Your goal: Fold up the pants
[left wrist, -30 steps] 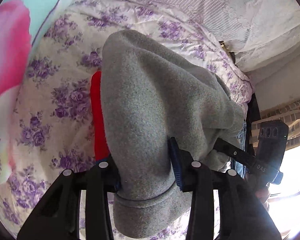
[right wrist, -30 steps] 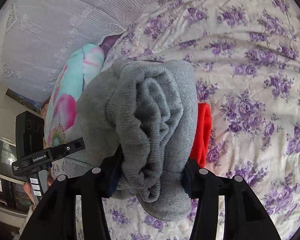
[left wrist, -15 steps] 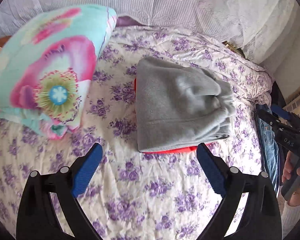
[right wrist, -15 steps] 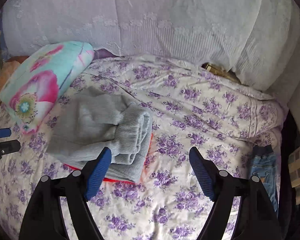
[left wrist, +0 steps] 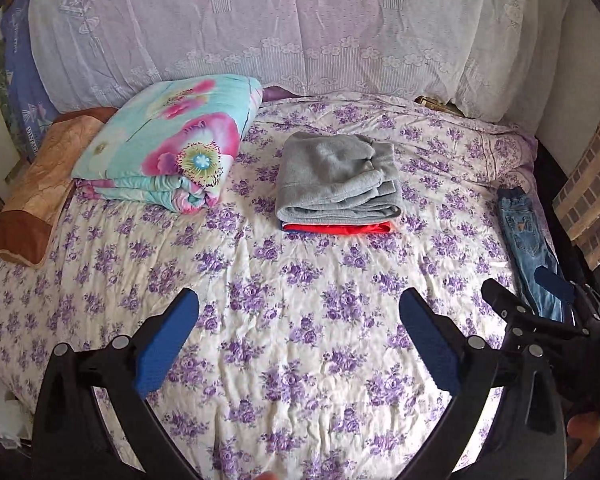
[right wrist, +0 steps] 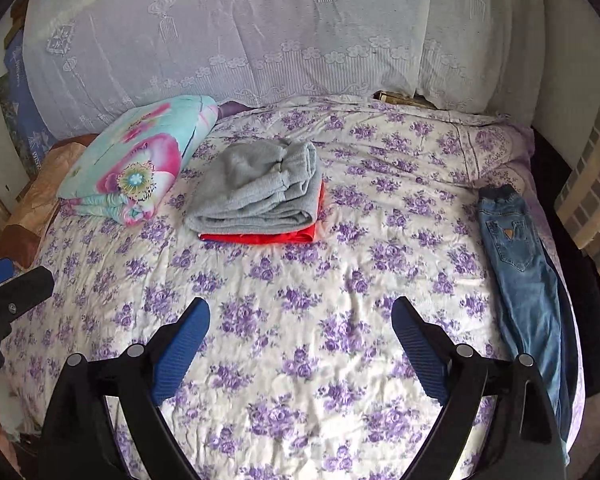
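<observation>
Left claw (left wrist: 298, 330) spread wide, blue pads (left wrist: 168, 346) apart, grasping nothing, hovering above the floral bedsheet (left wrist: 284, 292) near the bed's front edge. Right claw (right wrist: 300, 338) likewise released, pads (right wrist: 418, 350) well apart, empty, also over the bedsheet. Right claw seen at the right edge of the left wrist view (left wrist: 540, 296), near the jeans; left claw glimpsed at the left edge of the right wrist view (right wrist: 8, 284).

Grey pants (left wrist: 336, 178) lying folded in a thick bundle toward the middle of the bed, well apart from both claws. Set on top of a folded red garment (left wrist: 340, 229), whose edge stuck out along the near side; a thin blue strip showed beneath the red at its left corner, item not identifiable. In the right wrist view, same stack: grey pants (right wrist: 256, 194) over red garment (right wrist: 260, 237), red also peeking out along the right side.

Folded floral quilt (left wrist: 168, 140), turquoise and pink, resting just left of the stack, not touching it. Brown pillow (left wrist: 40, 196) beyond it at the bed's left edge. Blue jeans (right wrist: 520, 256) laid out lengthwise along the right edge of the bed, far from the grey pants. White lace curtain (left wrist: 300, 28) hanging behind the bed.
</observation>
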{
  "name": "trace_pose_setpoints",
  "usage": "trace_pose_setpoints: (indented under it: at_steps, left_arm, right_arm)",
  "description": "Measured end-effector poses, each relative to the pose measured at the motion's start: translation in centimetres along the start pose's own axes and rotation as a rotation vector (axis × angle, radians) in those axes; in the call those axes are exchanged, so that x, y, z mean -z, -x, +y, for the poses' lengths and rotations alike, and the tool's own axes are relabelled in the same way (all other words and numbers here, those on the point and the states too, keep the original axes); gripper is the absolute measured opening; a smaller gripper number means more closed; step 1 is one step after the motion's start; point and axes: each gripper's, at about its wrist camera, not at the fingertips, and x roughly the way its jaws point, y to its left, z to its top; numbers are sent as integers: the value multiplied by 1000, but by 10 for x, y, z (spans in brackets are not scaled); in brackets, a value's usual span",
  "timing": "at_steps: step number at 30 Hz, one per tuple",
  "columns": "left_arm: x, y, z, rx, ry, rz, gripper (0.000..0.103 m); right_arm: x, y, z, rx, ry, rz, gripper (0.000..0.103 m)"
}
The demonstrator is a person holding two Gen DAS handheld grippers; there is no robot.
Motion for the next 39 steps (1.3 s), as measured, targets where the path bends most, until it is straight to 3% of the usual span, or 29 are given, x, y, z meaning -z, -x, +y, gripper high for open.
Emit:
trace_pose_setpoints:
  at_steps: [4, 13, 39]
  left_arm:
    - [16, 24, -9, -12, -15, -24, 98]
    - [21, 52, -13, -27, -10, -65, 98]
    - [16, 57, -17, -37, -14, -78, 98]
  right_arm:
    - [10, 18, -3, 34, 20, -23, 93]
    - [10, 48, -2, 5, 27, -80, 93]
    - [6, 59, 3, -1, 42, -112, 93]
